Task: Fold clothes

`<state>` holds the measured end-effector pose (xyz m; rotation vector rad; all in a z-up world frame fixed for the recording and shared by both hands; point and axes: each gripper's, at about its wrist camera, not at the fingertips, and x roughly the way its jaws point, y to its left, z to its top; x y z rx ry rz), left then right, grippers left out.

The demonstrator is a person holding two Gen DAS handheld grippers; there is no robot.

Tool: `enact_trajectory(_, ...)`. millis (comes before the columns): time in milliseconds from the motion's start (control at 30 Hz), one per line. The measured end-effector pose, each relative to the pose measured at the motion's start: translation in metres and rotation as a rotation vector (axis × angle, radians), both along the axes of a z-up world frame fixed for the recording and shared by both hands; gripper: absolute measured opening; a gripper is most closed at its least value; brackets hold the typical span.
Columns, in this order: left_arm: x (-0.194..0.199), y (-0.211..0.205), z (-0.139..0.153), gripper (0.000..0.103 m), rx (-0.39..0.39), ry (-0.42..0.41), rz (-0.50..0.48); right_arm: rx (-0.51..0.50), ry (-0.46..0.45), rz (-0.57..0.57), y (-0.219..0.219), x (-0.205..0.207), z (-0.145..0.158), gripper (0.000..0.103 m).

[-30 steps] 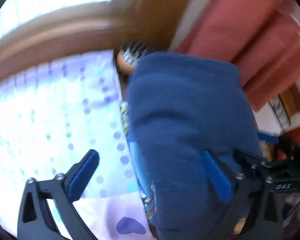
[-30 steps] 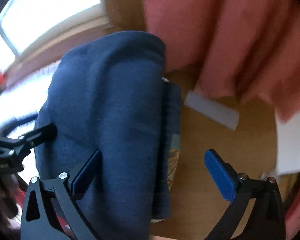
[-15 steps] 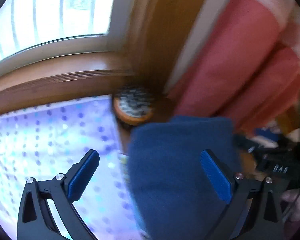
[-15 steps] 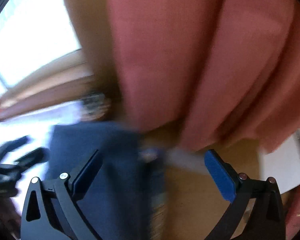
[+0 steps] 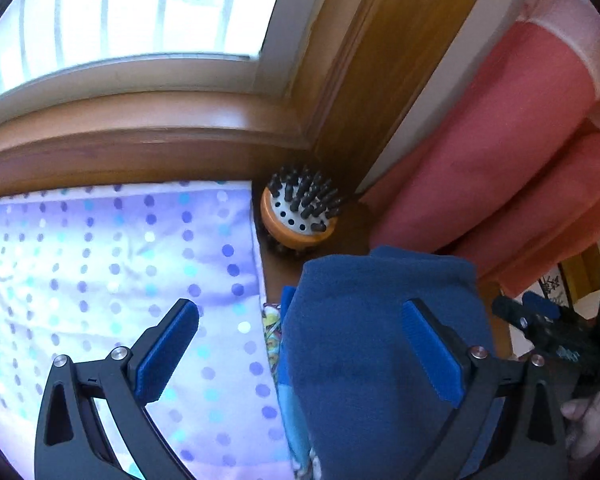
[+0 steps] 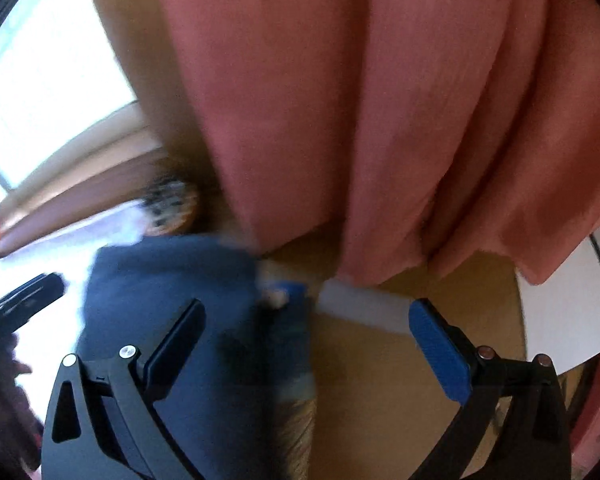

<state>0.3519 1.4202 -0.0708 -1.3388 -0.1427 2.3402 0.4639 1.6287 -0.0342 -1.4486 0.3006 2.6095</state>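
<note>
Right now pink curtain (image 6: pixel 380 120) is filling the upper right frame in both views. Dotted lilac sheet (image 5: pixel 100 280) is spreading lower left. Folded navy garment (image 5: pixel 380 340) is lying at lower centre, beside the sheet edge. Left gripper (image 5: pixel 300 352) and right gripper (image 6: pixel 306 352) are both gaping wide, holding nothing. Round hairbrush (image 5: pixel 300 212) is sitting mid-frame, just above the garment.

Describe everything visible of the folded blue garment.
The blue garment is dark blue, fleece-like, folded into a thick rounded bundle. It lies on a stack of lighter blue and printed cloth, beside the dotted sheet, below the round brush and pink curtain. Both grippers, left and right, are open; neither holds it.
</note>
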Motion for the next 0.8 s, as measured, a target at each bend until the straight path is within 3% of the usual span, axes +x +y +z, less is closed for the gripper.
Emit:
enact_trajectory(67, -0.003, 0.005, -0.012, 0.103, -0.041, -0.015, -0.014, 0.030, -0.016, 0.030, -0.013, 0.008, -0.006, 0.103)
enact_trajectory(133, -0.008, 0.009, -0.041, 0.103, -0.064, -0.058, -0.018, 0.036, -0.053, 0.019, -0.018, 0.009, -0.032, 0.103)
enact_trajectory(200, -0.020, 0.001, -0.054, 0.103, 0.035, -0.133, 0.035, 0.034, -0.071, -0.002, -0.020, 0.009, -0.051, 0.103)
enact_trajectory(300, -0.020, 0.004, -0.047, 0.103, 0.012, -0.106, 0.042, 0.102, -0.034, 0.014, -0.028, 0.010, -0.047, 0.103)
enact_trajectory(367, -0.020, 0.009, -0.034, 0.103, -0.044, -0.057, 0.028, 0.127, -0.029, 0.029, -0.032, 0.009, -0.044, 0.103)
enact_trajectory(600, 0.009, -0.014, 0.016, 0.103, -0.052, 0.032, 0.033, 0.012, -0.031, 0.014, -0.011, 0.023, -0.040, 0.103)
enact_trajectory(800, 0.053, -0.030, 0.040, 0.103, -0.070, 0.086, -0.004, 0.031, 0.010, 0.021, -0.027, 0.067, -0.018, 0.103)
